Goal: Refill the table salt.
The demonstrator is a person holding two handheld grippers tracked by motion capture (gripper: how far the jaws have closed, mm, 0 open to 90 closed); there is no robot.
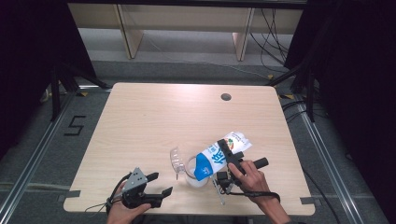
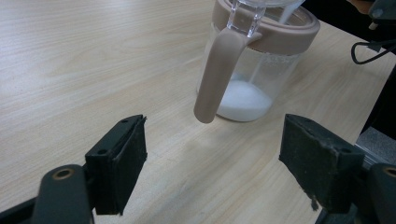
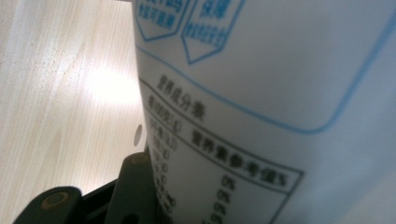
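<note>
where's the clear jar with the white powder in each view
High view: the jar stands near the table's front edge, between the two hands, under the tipped bag's blue end.
Left gripper view: the jar is at top centre, beyond the open fingers, with powder in its bottom.
Right gripper view: the jar is not in this picture.
Shared landmark: the pale wood table.

A wooden table (image 1: 154, 116) seen from above. The right gripper (image 1: 227, 161) clamps a white-and-blue bag (image 1: 219, 156) tilted over a clear jar (image 1: 196, 173) (lid flipped open). The left gripper (image 1: 159, 184) rests nearby, jaws spread.
</note>
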